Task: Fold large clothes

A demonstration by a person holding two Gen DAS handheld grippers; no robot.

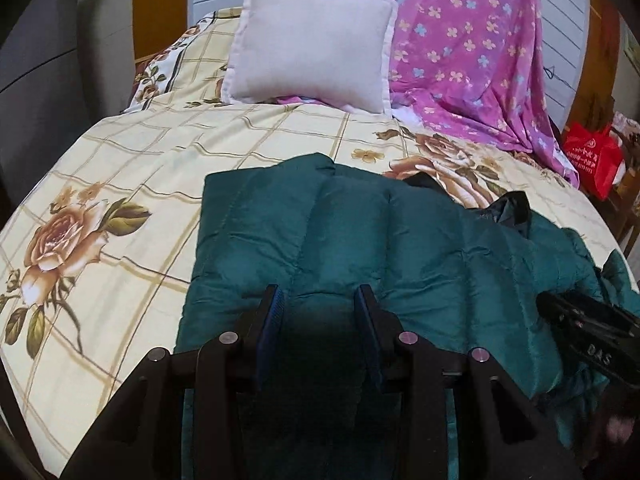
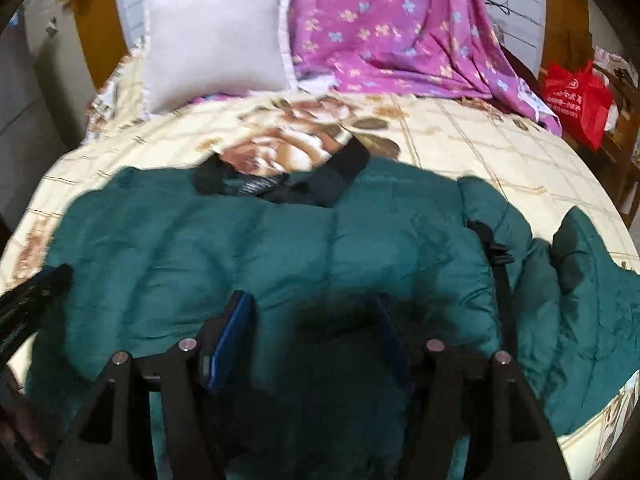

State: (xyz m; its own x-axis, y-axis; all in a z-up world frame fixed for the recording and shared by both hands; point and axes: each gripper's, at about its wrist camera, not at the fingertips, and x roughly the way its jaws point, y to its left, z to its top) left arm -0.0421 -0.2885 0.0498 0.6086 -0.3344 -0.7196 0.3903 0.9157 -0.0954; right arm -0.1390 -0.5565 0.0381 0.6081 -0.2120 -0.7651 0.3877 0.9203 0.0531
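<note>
1. Left wrist view: the left gripper (image 1: pixel 320 300) hovered low over the near part of a teal quilted jacket (image 1: pixel 360 240), jaws spread apart with nothing between the blue pads (image 1: pixel 276 304). The jacket lay on the floral bedspread (image 1: pixel 120 184), its left edge already straight and doubled, its right side trailing loose toward the right. The right gripper (image 1: pixel 568 312) showed as a dark shape at the right edge, over the jacket; from here I could not tell how wide it stood.

2. Same view, far end: a white pillow (image 1: pixel 312 40) leaned against a pink flowered sheet (image 1: pixel 472 48), with a red bag (image 1: pixel 592 160) off the bed to the right.

3. Right wrist view: the right gripper (image 2: pixel 316 312) also stood open and empty above the jacket (image 2: pixel 240 240), whose black collar (image 2: pixel 344 168) lay at the far edge. A sleeve (image 2: pixel 580 280) sprawled rumpled to the right, beside a black strap (image 2: pixel 500 272).

4. Judgement: the next fold likely concerned that right side. It would go best by pinching the padded cloth deep, near sleeve and hem together, lifting both ends evenly, and laying them across so the puffy layers did not slide apart.
</note>
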